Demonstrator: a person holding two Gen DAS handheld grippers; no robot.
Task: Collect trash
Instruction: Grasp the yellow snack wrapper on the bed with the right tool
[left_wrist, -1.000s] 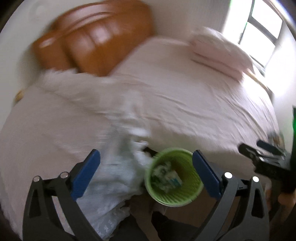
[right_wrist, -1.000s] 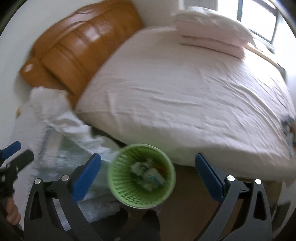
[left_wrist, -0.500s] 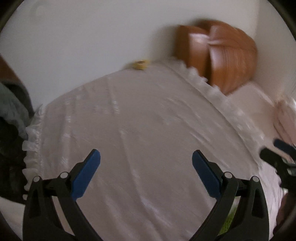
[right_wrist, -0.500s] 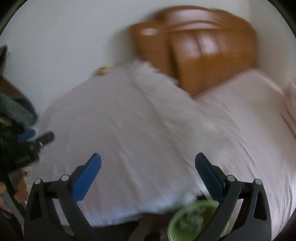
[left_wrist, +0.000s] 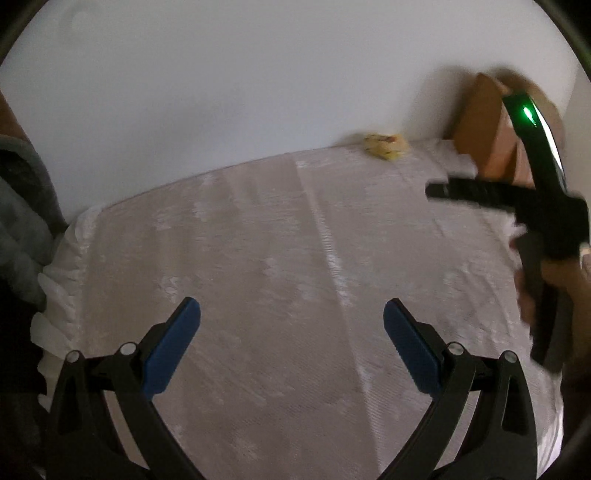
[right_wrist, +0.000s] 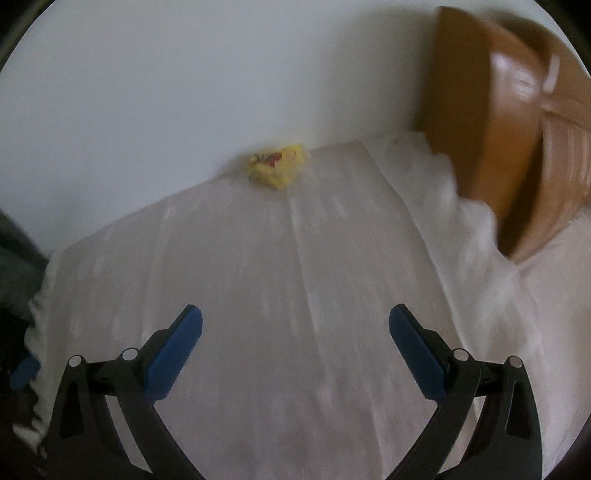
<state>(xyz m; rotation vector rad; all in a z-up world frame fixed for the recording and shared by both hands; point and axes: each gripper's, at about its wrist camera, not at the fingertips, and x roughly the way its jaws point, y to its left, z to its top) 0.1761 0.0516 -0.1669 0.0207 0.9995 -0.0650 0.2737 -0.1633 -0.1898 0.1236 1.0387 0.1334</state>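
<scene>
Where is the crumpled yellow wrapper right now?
In both wrist views the crumpled yellow wrapper lies at the white cloth's far edge against the wall, left of the brown headboard.

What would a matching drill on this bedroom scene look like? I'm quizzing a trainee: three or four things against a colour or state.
Things:
1. crumpled wrapper
2. headboard
3. white cover
4. right gripper

Descriptions:
A. brown, glossy, standing at the right
B. yellow, lying by the wall
C. jaws wide apart, nothing between them
D. pale, spread flat under both grippers

Pairs: 1-B, 2-A, 3-D, 4-C
</scene>
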